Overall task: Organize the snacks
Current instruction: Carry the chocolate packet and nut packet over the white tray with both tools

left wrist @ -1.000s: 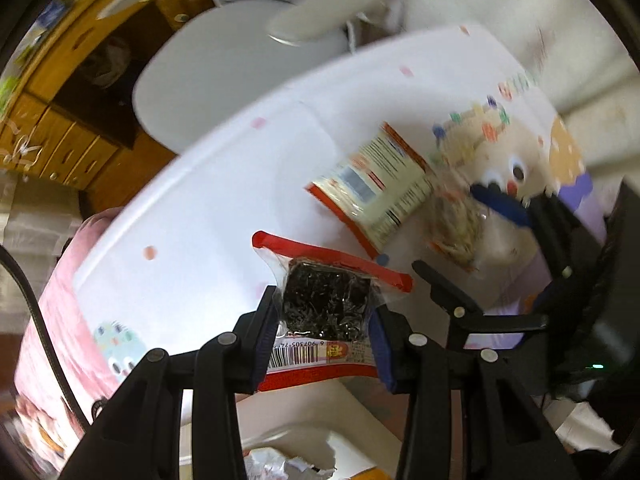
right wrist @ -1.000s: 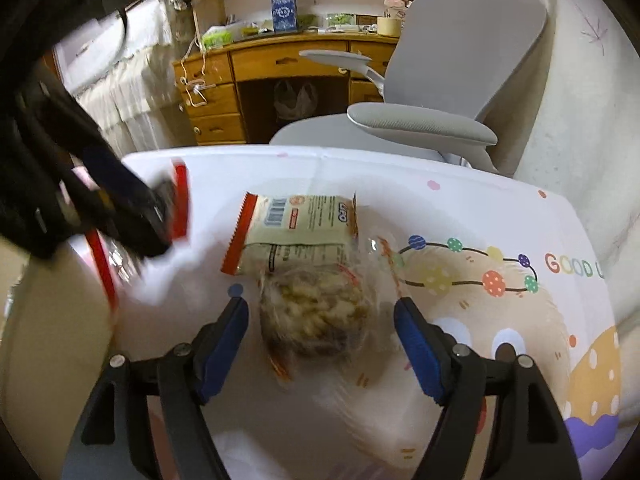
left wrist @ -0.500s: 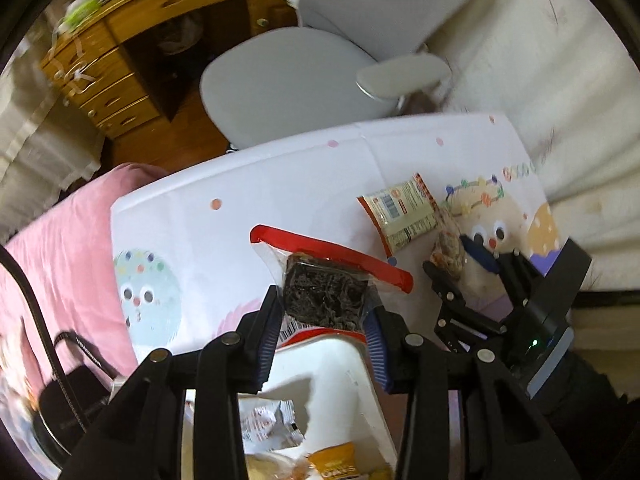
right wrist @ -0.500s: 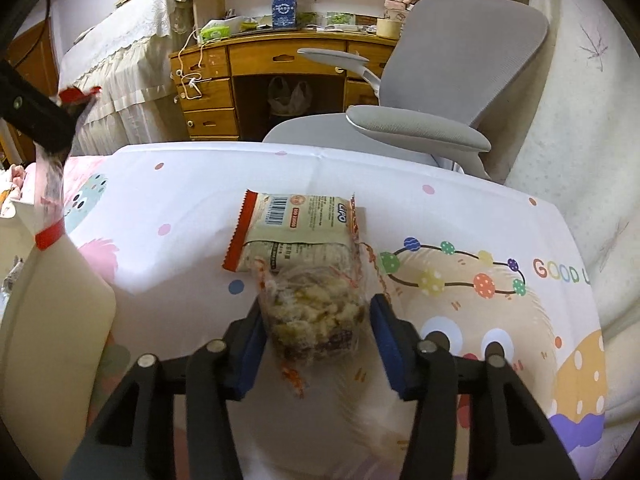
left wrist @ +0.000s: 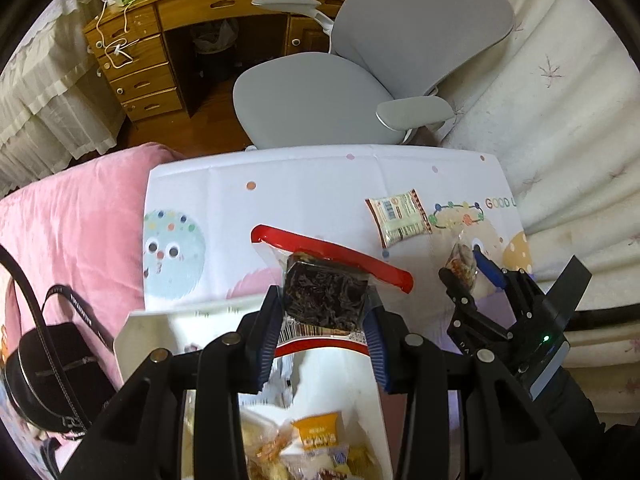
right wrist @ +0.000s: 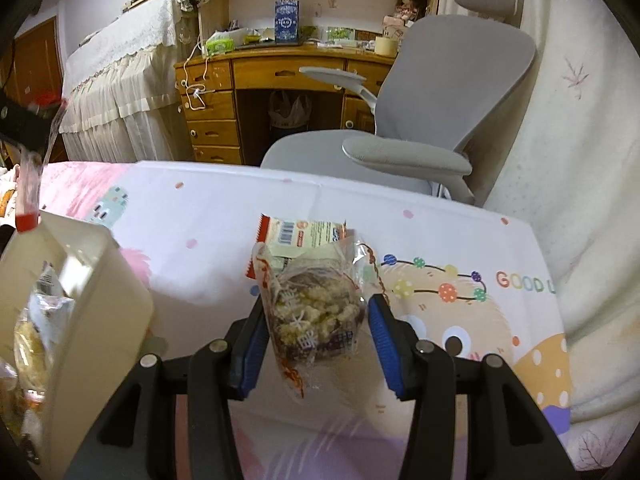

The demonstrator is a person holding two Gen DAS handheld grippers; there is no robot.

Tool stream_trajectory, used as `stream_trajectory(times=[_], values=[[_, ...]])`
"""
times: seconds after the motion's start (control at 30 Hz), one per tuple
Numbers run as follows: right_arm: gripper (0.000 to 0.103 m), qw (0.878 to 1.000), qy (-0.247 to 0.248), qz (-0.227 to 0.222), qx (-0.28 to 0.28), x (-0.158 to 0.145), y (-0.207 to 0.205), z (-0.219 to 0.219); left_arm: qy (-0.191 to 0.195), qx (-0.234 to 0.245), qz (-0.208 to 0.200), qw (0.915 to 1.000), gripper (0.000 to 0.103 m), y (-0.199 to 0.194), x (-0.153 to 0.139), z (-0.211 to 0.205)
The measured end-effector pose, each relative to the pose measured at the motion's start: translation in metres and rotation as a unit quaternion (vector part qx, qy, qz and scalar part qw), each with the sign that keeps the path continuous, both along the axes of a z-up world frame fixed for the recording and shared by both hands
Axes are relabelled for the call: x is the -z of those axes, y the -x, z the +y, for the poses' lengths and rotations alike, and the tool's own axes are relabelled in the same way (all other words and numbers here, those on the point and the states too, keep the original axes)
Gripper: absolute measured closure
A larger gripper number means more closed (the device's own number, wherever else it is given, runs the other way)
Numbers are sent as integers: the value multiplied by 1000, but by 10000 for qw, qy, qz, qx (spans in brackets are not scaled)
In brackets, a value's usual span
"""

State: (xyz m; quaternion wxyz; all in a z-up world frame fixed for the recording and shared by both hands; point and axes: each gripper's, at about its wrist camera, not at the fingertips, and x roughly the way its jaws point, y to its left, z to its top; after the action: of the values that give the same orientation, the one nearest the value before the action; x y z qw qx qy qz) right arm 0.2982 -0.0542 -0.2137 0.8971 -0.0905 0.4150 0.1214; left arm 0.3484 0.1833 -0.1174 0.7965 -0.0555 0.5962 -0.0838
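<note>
Since a second ago we have carried the dark snack (left wrist: 326, 298) up and back from the cloth, so it now hangs over the white bin (left wrist: 148, 332), and our right tongs (right wrist: 316, 330) have closed in from wide open and lifted the pale snack (right wrist: 316, 304) clear of the cloth. Our left tongs (left wrist: 324, 328) are nearly closed, pads pressing both sides of the dark snack, whose red-edged wrapper sticks out ahead of the fingers. Below it the bin holds several other packets (left wrist: 316, 440). Our right tongs are pinched on the pale snack, a clear bag of crumbly pieces, tilted and held above the patterned cloth (right wrist: 224, 216). A flat red-and-white packet (right wrist: 304, 234) lies on the cloth just beyond it. A grey chair (right wrist: 400, 148) stands past the far edge, a wooden desk (right wrist: 256, 76) behind it.
</note>
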Motion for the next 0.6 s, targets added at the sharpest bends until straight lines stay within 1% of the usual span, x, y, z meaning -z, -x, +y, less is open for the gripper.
stream_trajectory(times=[0.27, 0.43, 0.6], values=[[54, 9996, -211, -163, 18, -43, 36, 11, 82, -35, 43, 10000, 65, 47, -13, 14], [54, 9991, -241, -331, -52, -70, 72, 30, 131, -157, 62, 9998, 65, 80, -18, 28], [54, 9986, -362, -392, -48, -87, 108, 50, 206, -155, 72, 9996, 65, 122, -21, 43]])
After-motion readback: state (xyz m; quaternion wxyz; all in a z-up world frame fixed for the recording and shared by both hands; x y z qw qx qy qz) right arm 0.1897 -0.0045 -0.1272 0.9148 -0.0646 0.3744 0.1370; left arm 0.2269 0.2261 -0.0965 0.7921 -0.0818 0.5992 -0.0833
